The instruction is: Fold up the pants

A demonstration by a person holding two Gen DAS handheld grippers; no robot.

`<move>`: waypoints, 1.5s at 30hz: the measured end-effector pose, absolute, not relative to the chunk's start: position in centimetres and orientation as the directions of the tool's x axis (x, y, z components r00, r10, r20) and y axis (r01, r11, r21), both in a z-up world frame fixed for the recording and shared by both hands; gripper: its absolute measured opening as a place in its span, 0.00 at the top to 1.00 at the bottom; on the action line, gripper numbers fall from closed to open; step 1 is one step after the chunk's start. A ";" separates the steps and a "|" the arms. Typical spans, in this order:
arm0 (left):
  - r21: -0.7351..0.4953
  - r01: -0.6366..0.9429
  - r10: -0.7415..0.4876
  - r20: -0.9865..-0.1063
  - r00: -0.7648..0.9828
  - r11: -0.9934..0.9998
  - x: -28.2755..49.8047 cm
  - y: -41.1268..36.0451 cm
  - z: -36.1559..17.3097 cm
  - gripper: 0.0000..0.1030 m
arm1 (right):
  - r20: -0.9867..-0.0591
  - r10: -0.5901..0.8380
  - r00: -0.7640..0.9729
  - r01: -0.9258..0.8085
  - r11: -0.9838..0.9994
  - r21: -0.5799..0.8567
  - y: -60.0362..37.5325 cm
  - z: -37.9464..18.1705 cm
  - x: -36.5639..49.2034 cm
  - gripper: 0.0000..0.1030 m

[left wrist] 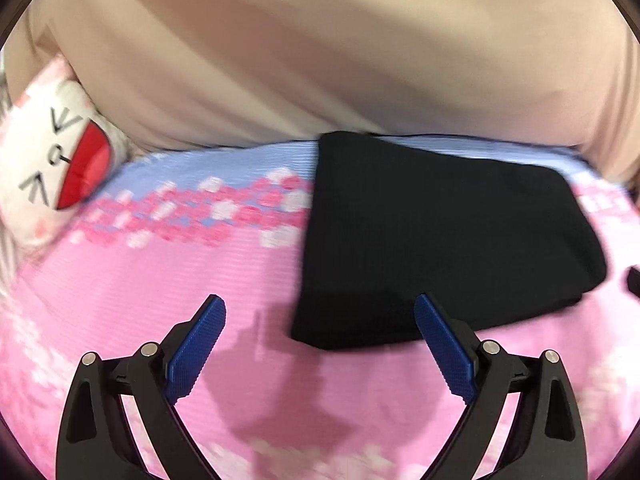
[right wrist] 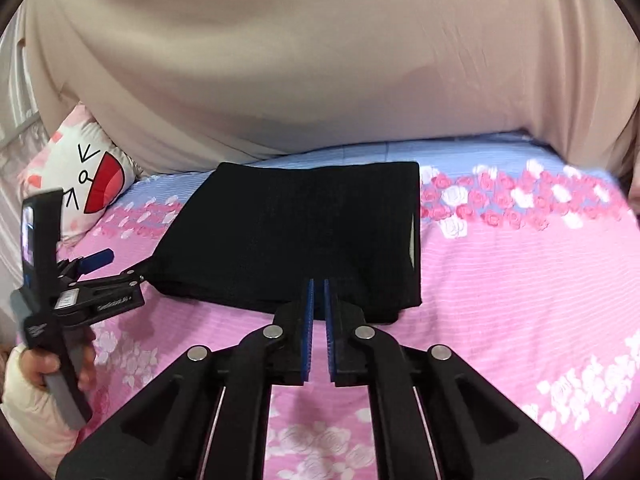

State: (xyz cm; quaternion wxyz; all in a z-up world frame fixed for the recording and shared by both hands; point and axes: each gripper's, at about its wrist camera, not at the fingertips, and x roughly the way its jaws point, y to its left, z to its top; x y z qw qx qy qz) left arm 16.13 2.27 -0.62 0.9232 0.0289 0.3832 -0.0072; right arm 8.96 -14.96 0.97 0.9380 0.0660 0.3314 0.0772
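Bare pink floral bedsheet (right wrist: 520,280) lies open to the right of my folded black pants (right wrist: 296,228) and in front of them. On the left, my left gripper (left wrist: 320,312) hangs beside the pants; beyond it a cartoon-face pillow (right wrist: 88,184) blocks that corner. A beige curtain (right wrist: 320,80) closes off the far edge.

This is a bedroom in a home. A bed (right wrist: 520,264) fills the lower part of both views, spread with a pink sheet printed with white and pink roses and a pale blue band at its far edge. At the far left corner of the bed lies a soft pillow (right wrist: 86,184) printed with a cartoon face with a wide red mouth. Just behind the bed, along its far edge, hangs a wide beige cloth (right wrist: 320,72) in loose folds. Black folded pants (right wrist: 288,232) lie on the bed.
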 end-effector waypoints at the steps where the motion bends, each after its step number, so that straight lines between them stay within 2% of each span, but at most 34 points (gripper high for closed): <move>1: 0.016 0.060 -0.031 -0.711 0.703 0.998 16.1 1.7 -0.5 0.09 | -0.611 0.202 0.766 -0.106 0.976 0.190 -14.6 0.8 9.5 0.94; 4: -0.034 0.103 -0.095 -0.729 0.678 0.994 17.6 0.2 -1.2 0.09 | -0.625 0.230 0.746 -0.138 0.971 0.194 -13.4 0.4 11.6 0.94; 7: -0.011 0.054 -0.043 -0.776 0.630 0.998 20.0 -0.1 -3.3 0.09 | -0.710 0.229 0.666 -0.124 0.972 0.197 -13.4 -2.9 14.8 0.97; 9: 0.019 0.036 -0.008 -0.785 0.620 0.999 20.6 0.4 -4.4 0.06 | -0.722 0.235 0.651 -0.121 0.971 0.207 -14.4 -4.3 15.2 1.00; 11: -0.044 0.045 -0.062 -0.801 0.595 0.998 21.1 1.5 -5.5 0.05 | -0.682 0.343 0.646 -0.114 0.927 0.358 -16.4 -5.2 15.4 1.00; 13: -0.158 0.034 -0.149 -0.809 0.569 0.987 21.4 3.0 -6.0 0.05 | -0.673 0.376 0.638 -0.096 0.905 0.414 -17.0 -5.4 15.6 1.00; 18: -0.048 0.054 -0.071 -0.796 0.601 0.997 20.1 1.8 -4.5 0.08 | -0.688 0.293 0.664 -0.051 0.936 0.349 -15.6 -3.5 13.8 1.00; 19: -0.028 0.061 -0.060 -0.787 0.614 0.998 19.3 1.5 -3.9 0.09 | -0.678 0.267 0.685 -0.042 0.944 0.329 -15.4 -2.5 12.7 0.95; 22: 0.012 0.095 -0.054 -0.750 0.659 0.995 16.7 0.7 -1.6 0.09 | -0.648 0.234 0.725 -0.040 0.953 0.299 -15.2 -0.5 10.0 0.93; 29: 0.070 0.162 -0.066 -0.705 0.706 0.984 11.1 -1.1 2.3 0.07 | -0.621 0.184 0.762 -0.014 0.963 0.268 -15.2 1.6 5.4 0.92; 39: 0.094 0.170 -0.056 -0.699 0.713 0.981 7.4 -2.0 3.4 0.07 | -0.597 0.176 0.783 -0.024 0.967 0.253 -14.0 2.8 1.6 0.92; 40: 0.102 0.164 -0.047 -0.697 0.716 0.981 7.0 -2.0 3.4 0.07 | -0.598 0.172 0.783 -0.024 0.969 0.247 -13.8 2.8 1.3 0.83; 41: 0.110 0.157 -0.037 -0.694 0.719 0.981 6.7 -2.0 3.5 0.07 | -0.597 0.161 0.786 -0.019 0.971 0.237 -13.7 2.8 1.0 0.60; 43: 0.114 0.144 -0.026 -0.690 0.723 0.983 6.1 -1.7 3.6 0.07 | -0.580 0.128 0.804 -0.009 0.979 0.204 -13.1 2.9 0.1 0.30; 45: 0.109 0.133 -0.021 -0.693 0.721 0.985 5.6 -1.4 3.6 0.07 | -0.573 0.099 0.813 -0.010 0.988 0.157 -12.4 3.0 -0.6 0.28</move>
